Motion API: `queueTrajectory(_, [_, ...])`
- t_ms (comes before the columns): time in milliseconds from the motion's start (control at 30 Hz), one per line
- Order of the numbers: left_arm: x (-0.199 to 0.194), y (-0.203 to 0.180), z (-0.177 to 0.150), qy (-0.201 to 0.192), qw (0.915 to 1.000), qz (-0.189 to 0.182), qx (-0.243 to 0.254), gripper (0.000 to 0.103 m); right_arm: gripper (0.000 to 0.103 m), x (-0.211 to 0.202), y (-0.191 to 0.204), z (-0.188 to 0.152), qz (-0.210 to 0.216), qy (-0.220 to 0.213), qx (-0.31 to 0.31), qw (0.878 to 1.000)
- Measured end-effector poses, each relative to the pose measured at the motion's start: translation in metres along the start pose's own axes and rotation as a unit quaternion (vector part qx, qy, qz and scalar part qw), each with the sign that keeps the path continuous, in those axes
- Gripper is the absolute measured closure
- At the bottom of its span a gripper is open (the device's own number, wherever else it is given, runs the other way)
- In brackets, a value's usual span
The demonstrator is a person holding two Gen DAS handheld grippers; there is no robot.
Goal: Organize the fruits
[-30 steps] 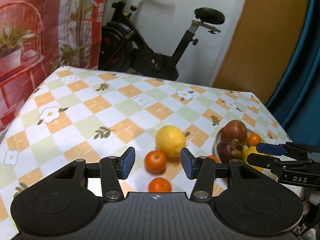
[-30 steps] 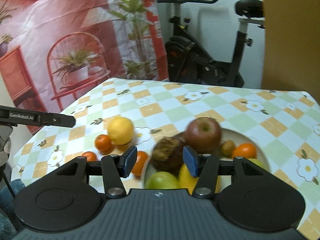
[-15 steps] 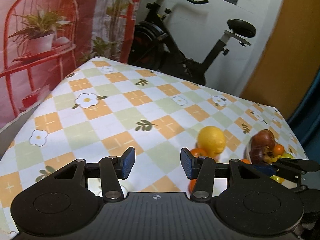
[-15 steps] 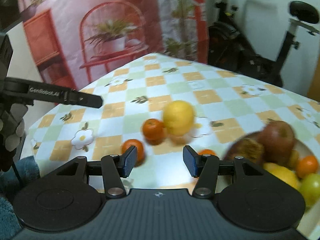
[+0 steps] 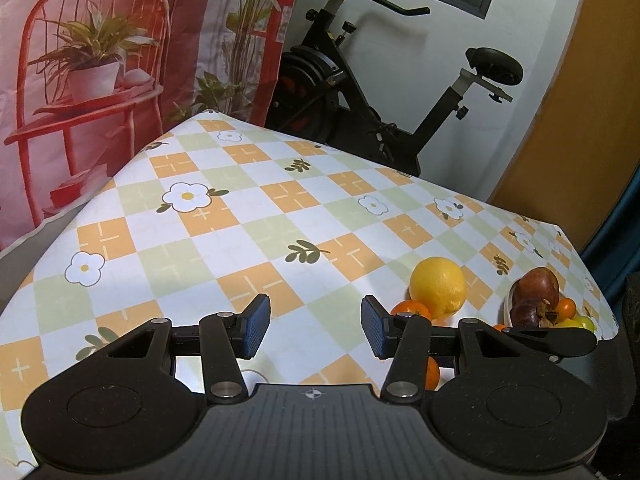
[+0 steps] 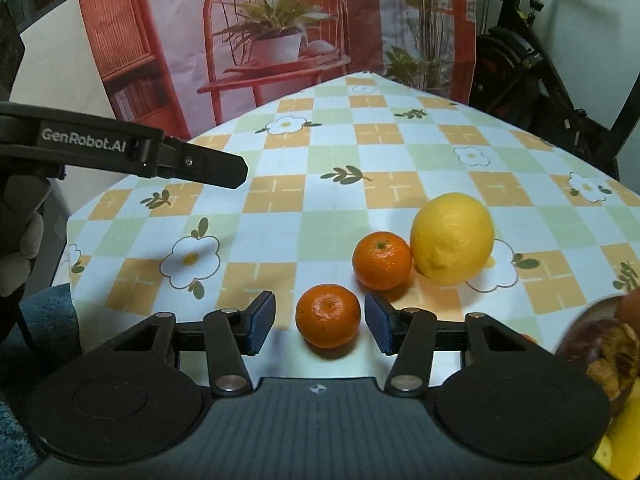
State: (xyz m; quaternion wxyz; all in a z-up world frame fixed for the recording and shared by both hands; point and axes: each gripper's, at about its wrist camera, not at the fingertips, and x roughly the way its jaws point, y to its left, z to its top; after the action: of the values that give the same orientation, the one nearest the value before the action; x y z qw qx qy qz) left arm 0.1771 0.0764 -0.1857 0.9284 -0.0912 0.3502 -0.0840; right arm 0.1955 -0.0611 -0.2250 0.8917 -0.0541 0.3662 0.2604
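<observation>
"GenRobot.AI" printed on my left gripper [image 6: 236, 170] arm. Its jaws part-open over bare checked tablecloth [image 5: 280, 216], empty. My right gripper [image 6: 319, 322] jaws closing around small round orange tangerine [image 6: 328, 315], pads not yet touching.

On your checked, flower-print tablecloth [image 6: 328, 200], the nearest small orange mandarin [image 6: 328, 316] sits between your right gripper [image 6: 320, 322]'s closing jaws, untouched. Behind it to the right, a second mandarin [image 6: 382, 260] touches the big yellow lemon [image 6: 452, 238]. The fruit bowl [image 5: 507, 305] lies farther right, holding what may be mangosteens [image 5: 536, 296].
</observation>
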Motion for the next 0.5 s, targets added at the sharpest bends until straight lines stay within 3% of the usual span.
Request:
queueTrajectory(133, [0.003,-0.001,0.0,0.003,1.0,-0.004,0.002,0.05,0.064,0.001,0.0,-0.001,-0.009,-0.002,-0.001,1.0])
queueTrajectory(500, [0.012,-0.019,-0.004,0.02,0.9988,-0.03,0.034,0.05,0.064,-0.023,-0.01,-0.016,-0.012,-0.028,0.027,0.999])
